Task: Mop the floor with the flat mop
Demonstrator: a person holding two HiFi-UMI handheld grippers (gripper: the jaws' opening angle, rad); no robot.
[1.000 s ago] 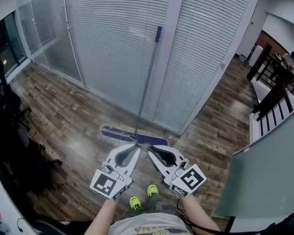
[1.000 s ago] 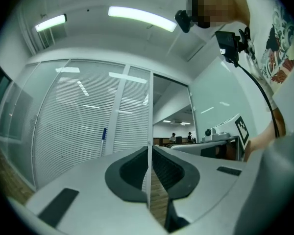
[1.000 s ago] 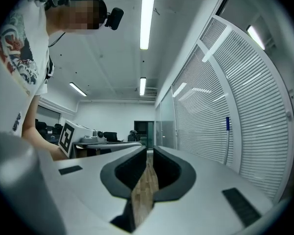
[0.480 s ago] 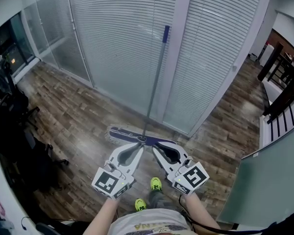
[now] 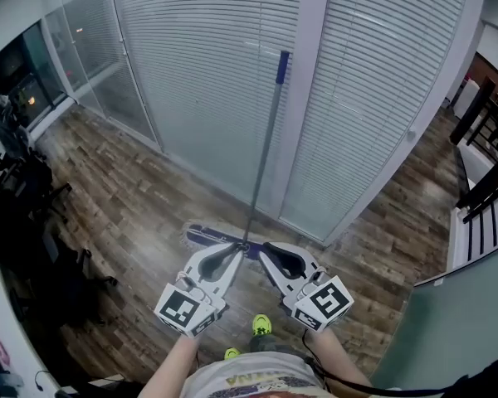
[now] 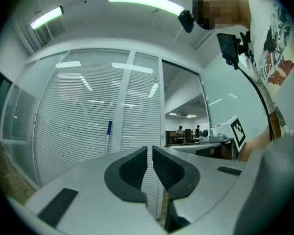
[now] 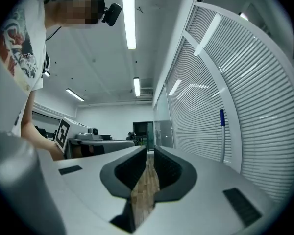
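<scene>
1. The person steps closer to the slatted glass wall (image 5: 191, 73). Compared with a second ago, it fills more of the head view, and the dark furniture at the right edge has slid further out of frame.
2. The flat mop (image 5: 264, 152) has not been picked up. It stands propped against the wall at the centre of the frame, with its blue handle tip at upper centre. Its mop head (image 5: 207, 235) lies on the wooden floor (image 5: 124, 189) at the foot of the wall, lower centre.
3. Both claws have come forward with the person. The left claw (image 5: 235, 247) and the right claw (image 5: 264, 249) sit either side of the handle's base. The right one now covers the right end of the mop head, which showed whole a second ago.
4. In each claw's own view the jaws are pressed nearly together with nothing between them; only blinds or floor show through the slit. The handle stands off to one side in both views, untouched.
5. This looks like the approach, and mopping has not begun. The jaws will probably have to open before they can close on the handle.
</scene>
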